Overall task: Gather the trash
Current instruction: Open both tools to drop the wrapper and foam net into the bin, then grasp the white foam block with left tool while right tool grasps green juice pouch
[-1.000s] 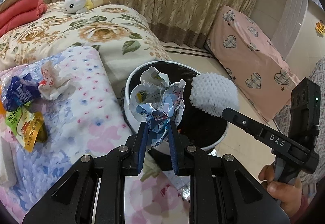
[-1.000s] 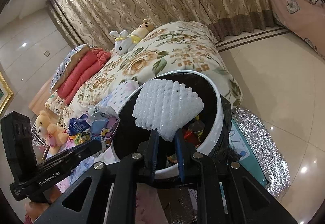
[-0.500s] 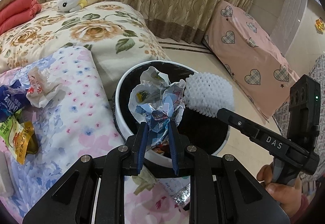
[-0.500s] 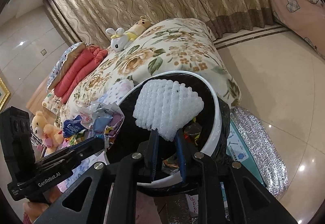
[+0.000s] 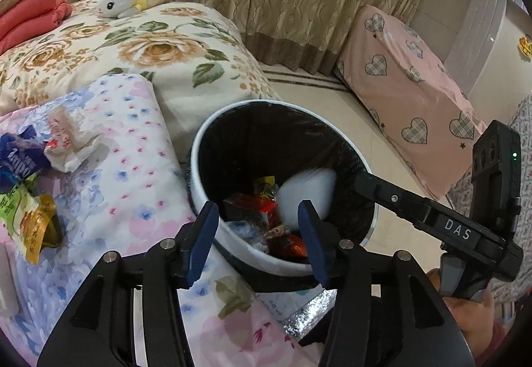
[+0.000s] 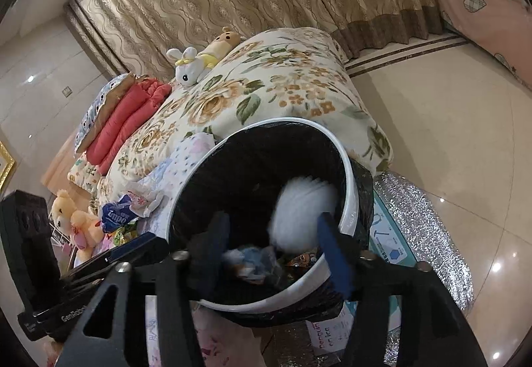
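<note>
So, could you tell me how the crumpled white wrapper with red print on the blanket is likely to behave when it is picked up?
The white wrapper looks thin and creased, so it will probably be floppy and very light. It lies loosely on the soft blanket, so pushing it would likely slide it. Its folds offer the open left hand-held gripper easy pinch points.

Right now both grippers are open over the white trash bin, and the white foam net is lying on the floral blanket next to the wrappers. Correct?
Not quite. The white foam net is inside the white trash bin, not on the floral blanket; the left wrist view shows it, blurred, against the black liner. The rest holds: the left gripper and right gripper are both open over the bin, and the wrappers lie on the blanket.
</note>
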Demonstrator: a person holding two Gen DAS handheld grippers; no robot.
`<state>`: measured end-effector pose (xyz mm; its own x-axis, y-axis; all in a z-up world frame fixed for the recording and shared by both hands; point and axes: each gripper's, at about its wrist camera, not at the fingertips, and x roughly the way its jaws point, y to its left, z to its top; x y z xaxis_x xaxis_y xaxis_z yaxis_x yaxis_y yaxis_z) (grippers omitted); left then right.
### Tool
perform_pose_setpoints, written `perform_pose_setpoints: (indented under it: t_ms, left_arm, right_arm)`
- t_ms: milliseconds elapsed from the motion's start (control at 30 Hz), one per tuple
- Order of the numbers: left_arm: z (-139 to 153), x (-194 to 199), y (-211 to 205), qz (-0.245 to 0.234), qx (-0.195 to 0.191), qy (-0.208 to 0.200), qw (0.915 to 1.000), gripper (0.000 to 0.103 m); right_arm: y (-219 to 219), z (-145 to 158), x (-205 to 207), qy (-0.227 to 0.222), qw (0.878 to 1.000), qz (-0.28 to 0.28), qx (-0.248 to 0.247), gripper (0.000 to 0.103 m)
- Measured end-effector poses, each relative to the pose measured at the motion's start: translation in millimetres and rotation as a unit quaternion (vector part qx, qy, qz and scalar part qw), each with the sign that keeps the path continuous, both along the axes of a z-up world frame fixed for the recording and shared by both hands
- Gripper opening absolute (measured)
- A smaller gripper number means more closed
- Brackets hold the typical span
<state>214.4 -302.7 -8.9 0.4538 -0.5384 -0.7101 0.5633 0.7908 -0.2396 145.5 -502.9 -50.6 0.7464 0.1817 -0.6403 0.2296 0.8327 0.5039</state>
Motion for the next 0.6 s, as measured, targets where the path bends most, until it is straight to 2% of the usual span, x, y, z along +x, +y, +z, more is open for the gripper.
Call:
perform_pose_setpoints:
  t_ms: [67, 133, 167, 367, 600]
  left_arm:
    - [0.5, -3.6, 7.7, 0.008, -0.001, -0.003, 1.0, 0.055]
    - [-1.1, -7.9, 18.6, 0.018, -0.002, -0.005, 0.9998, 0.059]
    - [-2.5, -8.8, 23.7, 0.025, 0.0, -0.005, 0.9997, 0.06]
    - [-14.5, -16.0, 65.6, 0.067, -0.009, 0.009, 0.9977, 0.063]
    - [-25.5, -24.7, 119.5, 0.122, -0.012, 0.02, 0.9923, 0.063]
  right_arm:
    - [1.5, 1.8, -2.3, -0.002, 1.0, 0.0, 0.002, 0.066]
    - [4.7, 5.3, -5.4, -0.008, 1.0, 0.0, 0.003, 0.078]
    - [6.4, 7.2, -6.5, -0.01, 1.0, 0.0, 0.001, 0.081]
    - [27.9, 12.9, -9.2, -0.018, 1.0, 0.013, -0.002, 0.087]
    - [64.6, 18.5, -10.3, -0.034, 0.998, 0.049, 0.0, 0.087]
